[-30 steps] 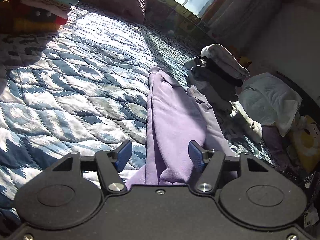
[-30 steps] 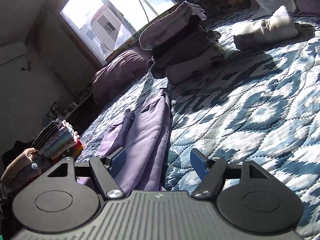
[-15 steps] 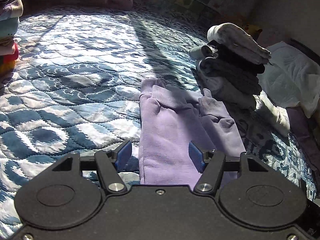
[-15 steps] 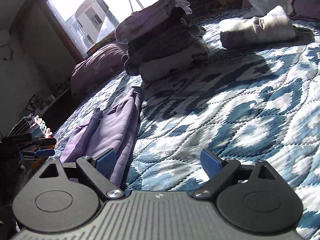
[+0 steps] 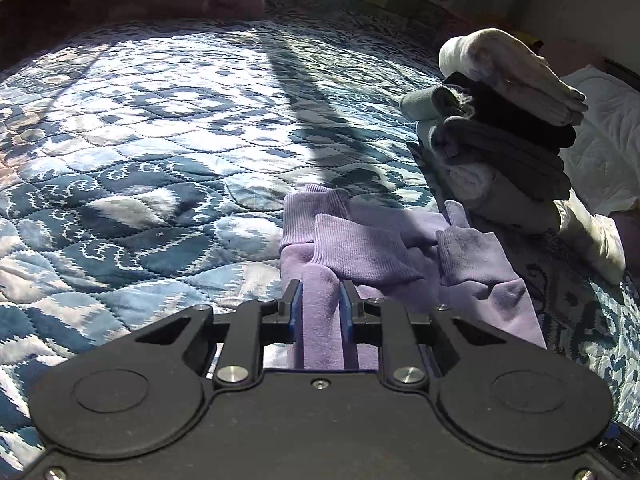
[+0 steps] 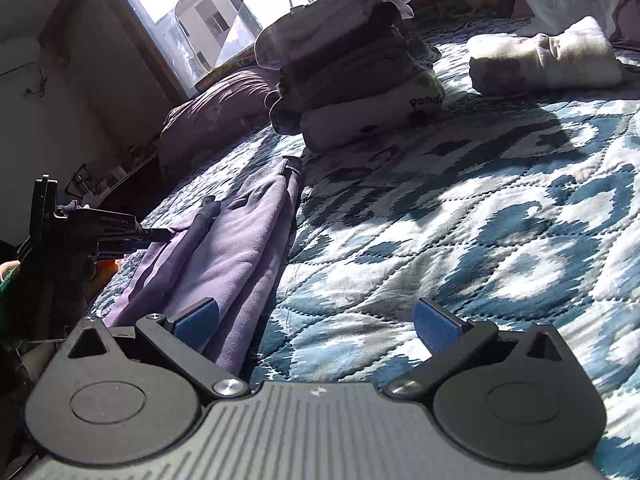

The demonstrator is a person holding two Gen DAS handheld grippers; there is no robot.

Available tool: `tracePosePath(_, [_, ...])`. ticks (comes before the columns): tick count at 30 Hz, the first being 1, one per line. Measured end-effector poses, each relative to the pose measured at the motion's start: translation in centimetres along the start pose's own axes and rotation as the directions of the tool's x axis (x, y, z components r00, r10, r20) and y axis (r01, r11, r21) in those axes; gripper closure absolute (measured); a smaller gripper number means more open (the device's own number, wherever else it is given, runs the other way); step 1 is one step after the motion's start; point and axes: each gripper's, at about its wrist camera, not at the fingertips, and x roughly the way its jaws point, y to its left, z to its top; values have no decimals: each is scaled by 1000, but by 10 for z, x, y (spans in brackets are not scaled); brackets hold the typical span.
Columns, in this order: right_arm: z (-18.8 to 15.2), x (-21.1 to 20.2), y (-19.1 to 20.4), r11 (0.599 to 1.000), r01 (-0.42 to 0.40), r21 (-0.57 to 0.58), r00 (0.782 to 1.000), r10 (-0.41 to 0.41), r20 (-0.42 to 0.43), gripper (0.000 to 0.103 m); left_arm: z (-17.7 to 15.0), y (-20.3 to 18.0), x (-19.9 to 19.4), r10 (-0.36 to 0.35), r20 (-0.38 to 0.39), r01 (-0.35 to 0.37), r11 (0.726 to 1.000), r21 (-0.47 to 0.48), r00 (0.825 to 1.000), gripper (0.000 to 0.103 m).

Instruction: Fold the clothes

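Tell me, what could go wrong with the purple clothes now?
The left gripper pinches only one fold of the purple garment, so pulling might undo the folded sleeves. The right gripper is open, so nothing holds that side and it may drag. The clothes stack sits close by and could get bumped.

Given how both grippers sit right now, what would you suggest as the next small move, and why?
Probably bring the right gripper onto the near edge of the purple garment and close. The left gripper is shut on a fold of it, while the right one is open, empty, over the bedspread; two grips seem needed to lift evenly.
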Motion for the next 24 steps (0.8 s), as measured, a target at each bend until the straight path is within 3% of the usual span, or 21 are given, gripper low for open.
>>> tracePosePath(4, [1,1,-1,1000,-1,6,1000,1,-5,0,0,-10,-5,-2,24,1,999,35,1000,96])
tracePosePath(7, [1,3,1,1000,7,-8,1000,-7,-11,0,1,-17,2,15,1,-15,998,60,1000,96])
tracePosePath(8, [1,3,2,1000,9,-12,1000,-9,-12,0,1,-19,1,31,11,-31,997,74,999,101])
tracePosePath(13, [1,4,3,999,20,-26,1000,-20,-15,0,3,-14,-34,56,100,-63,995,76,993,101])
tracePosePath(24, [-2,6,13,995,68,-75,998,-69,-10,0,-1,17,-122,184,242,-218,968,125,953,101])
